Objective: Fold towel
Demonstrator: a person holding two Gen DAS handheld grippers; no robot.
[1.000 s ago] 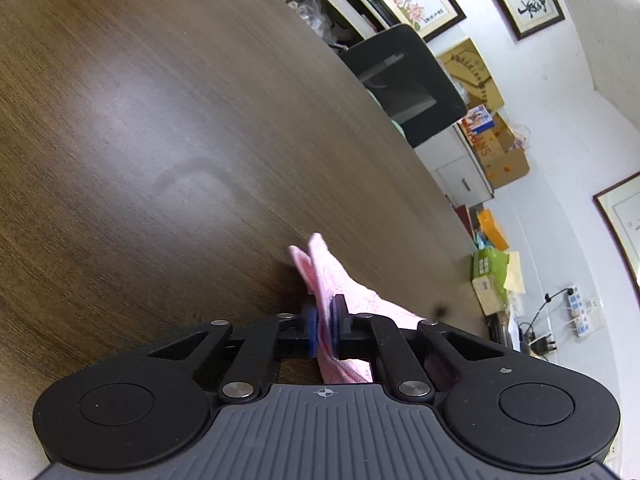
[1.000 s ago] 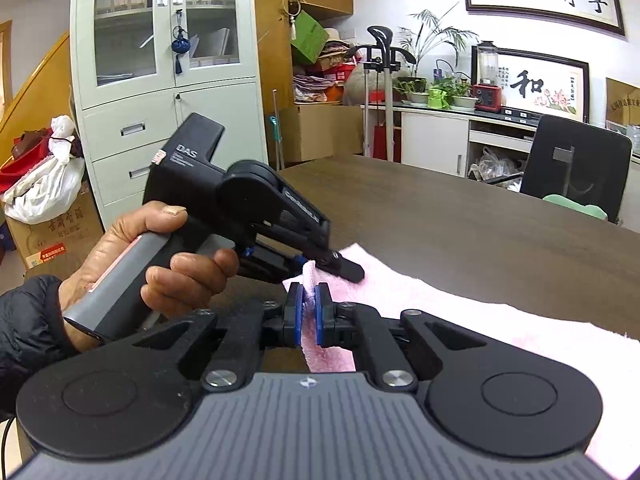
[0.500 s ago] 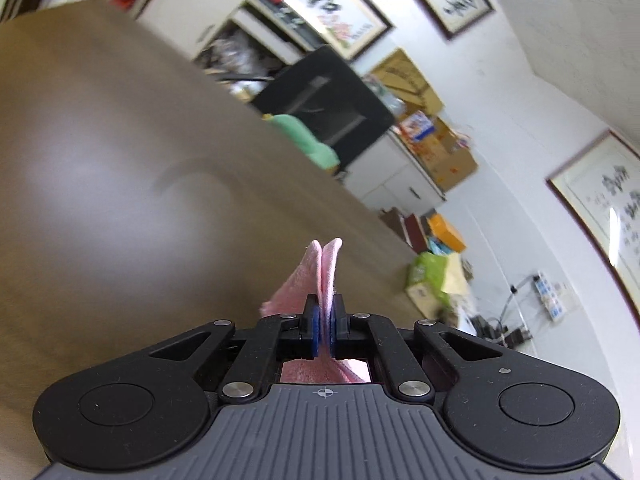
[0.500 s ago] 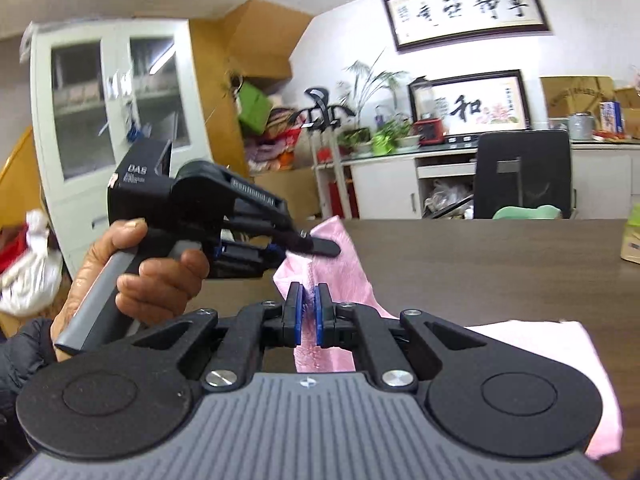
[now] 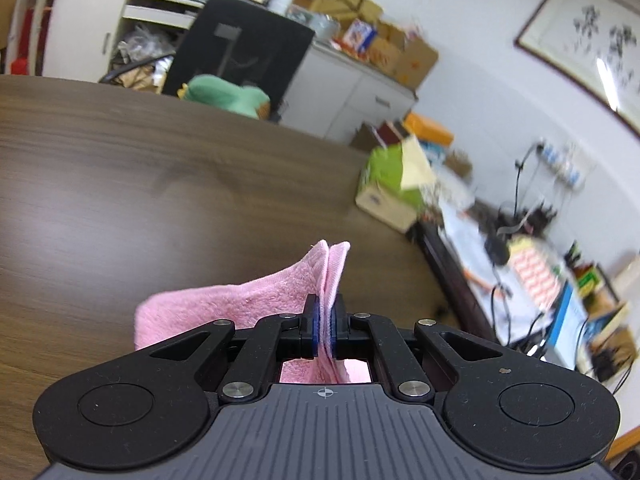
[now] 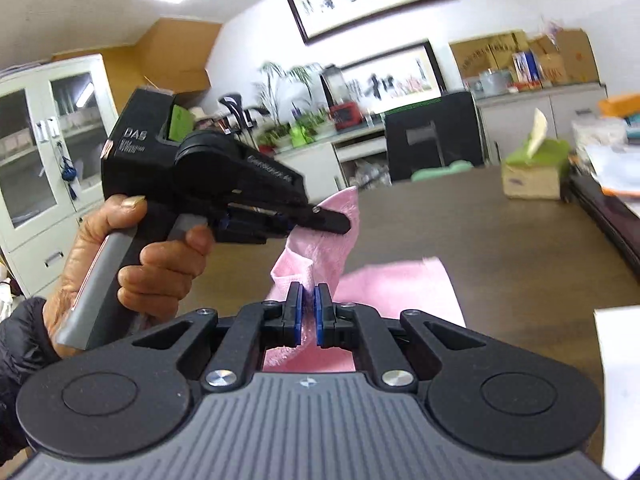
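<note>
Since a second ago, travelling well across the table with the clamped towel edge, and rolling out of the tilt seen then toward level. Now lifting that edge clear of the surface instead of keeping it nearly flat.

Holding the towel partly in the air, partly on the surface: carrying one edge raised between the two grippers and leaving the rest spread toward the near edge of the table.

Risking, first and largest, dragging the whole cloth over the smooth wood rather than folding it. Likely coming from pulling too fast or too far while nothing is pinning the lying part.

Risking next a skewed fold. Gripping with the left gripper pressed together on a doubled corner, and with the right gripper squeezed together on the neighbouring stretch of the same edge. Seemingly carrying the left end higher and farther out than the right, in the right wrist view, with the hand tight round the left handle. Setting the two down unevenly, judging from this, and so landing the carried edge crooked on the layer below.

Risking a sag or crease too, by keeping the grippers this near each other and letting the outer cloth hang unsupported.

Risking, last and smallest, a slip at the pads: showing only a short tip of cloth beyond the left ones, and possibly losing it under a jerk.
</note>
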